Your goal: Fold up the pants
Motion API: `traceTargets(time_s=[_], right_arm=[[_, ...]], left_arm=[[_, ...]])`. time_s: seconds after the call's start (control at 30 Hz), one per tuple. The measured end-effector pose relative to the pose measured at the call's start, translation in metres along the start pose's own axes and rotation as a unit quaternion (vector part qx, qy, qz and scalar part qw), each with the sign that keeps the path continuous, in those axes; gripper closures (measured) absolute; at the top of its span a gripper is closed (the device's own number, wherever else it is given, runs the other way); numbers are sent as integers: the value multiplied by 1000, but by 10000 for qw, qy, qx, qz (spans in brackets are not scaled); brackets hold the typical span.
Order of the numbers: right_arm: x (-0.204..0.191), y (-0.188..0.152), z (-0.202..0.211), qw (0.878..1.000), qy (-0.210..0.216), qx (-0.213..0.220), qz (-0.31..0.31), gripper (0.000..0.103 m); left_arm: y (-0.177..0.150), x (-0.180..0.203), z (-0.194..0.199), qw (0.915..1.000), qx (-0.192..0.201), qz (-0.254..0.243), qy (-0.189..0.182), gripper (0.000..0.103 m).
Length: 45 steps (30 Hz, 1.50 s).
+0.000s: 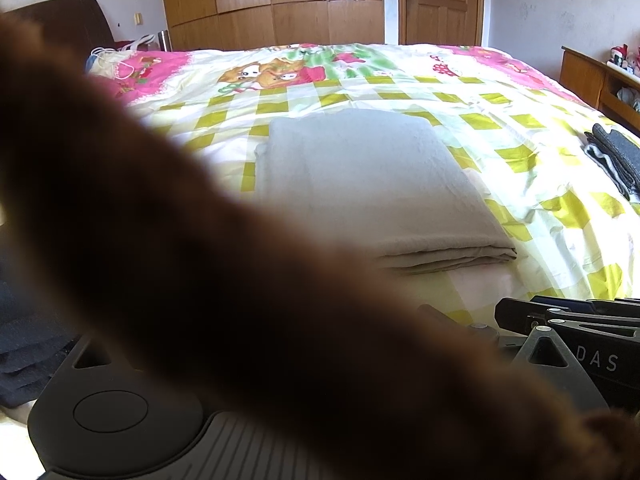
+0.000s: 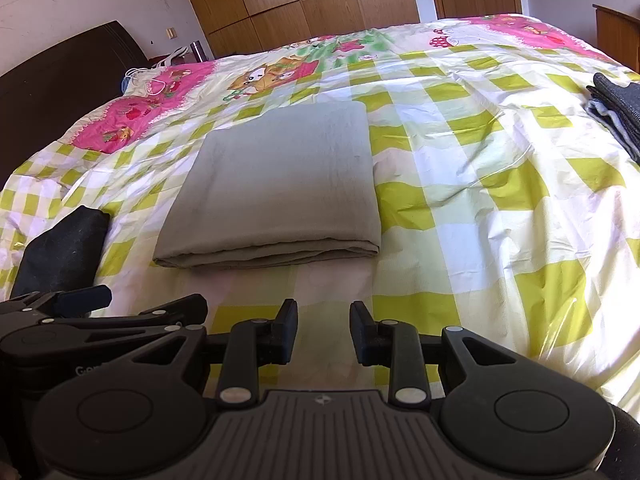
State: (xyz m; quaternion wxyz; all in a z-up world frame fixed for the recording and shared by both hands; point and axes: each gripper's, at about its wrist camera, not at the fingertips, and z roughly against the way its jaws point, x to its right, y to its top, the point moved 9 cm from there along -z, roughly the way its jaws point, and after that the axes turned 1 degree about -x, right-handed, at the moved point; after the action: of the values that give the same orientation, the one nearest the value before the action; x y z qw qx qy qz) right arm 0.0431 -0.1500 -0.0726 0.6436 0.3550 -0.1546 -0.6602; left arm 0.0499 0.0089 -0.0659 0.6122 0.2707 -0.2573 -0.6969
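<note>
Your pants [image 2: 276, 184] lie in the middle of the bed [image 2: 472, 184], already folded into a neat grey-green square, with the thick folded edge facing you. They look soft, light and floppy, so they will bend and sag if you lift just one spot. I think the best place to grab is that near edge, at a corner, where the layers stack up and you can pinch them all at once. The cloth looks a bit smooth, so pinch firmly or a layer may slip out. Your right gripper [image 2: 323, 330] sits low, just in front of the pants, not touching them, with its two fingers spread apart and nothing between them. Your left gripper [image 2: 72, 304] shows at the side in the right view, but I cannot tell if it is spread or pressed together, because a big blurry brown shape [image 1: 200, 260] covers most of the left view. There is some writing: the letters "DAS" in the left view and "Go" on the left gripper, with the rest hidden. A dark folded cloth [image 2: 618, 112] lies well apart on the right side of the bed.
</note>
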Motion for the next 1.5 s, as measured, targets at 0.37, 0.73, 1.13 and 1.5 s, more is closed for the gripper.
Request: traceTargets(time_s=[0.37, 0.73, 1.13, 1.5], right_arm=[[0, -1, -1, 10000, 16, -37, -14, 60], [-2, -4, -2, 10000, 26, -75, -37, 60], [-2, -5, -4, 9999, 24, -109, -46, 60], [0, -5, -7, 9996, 42, -231, -141, 60]], left_arm=[[-1, -1, -3, 9999, -87, 61, -50, 1], [-3, -1, -5, 9998, -148, 77, -78, 2], [-4, -2, -6, 9998, -188, 88, -70, 2], [-5, 0, -8, 9996, -269, 84, -73, 2]])
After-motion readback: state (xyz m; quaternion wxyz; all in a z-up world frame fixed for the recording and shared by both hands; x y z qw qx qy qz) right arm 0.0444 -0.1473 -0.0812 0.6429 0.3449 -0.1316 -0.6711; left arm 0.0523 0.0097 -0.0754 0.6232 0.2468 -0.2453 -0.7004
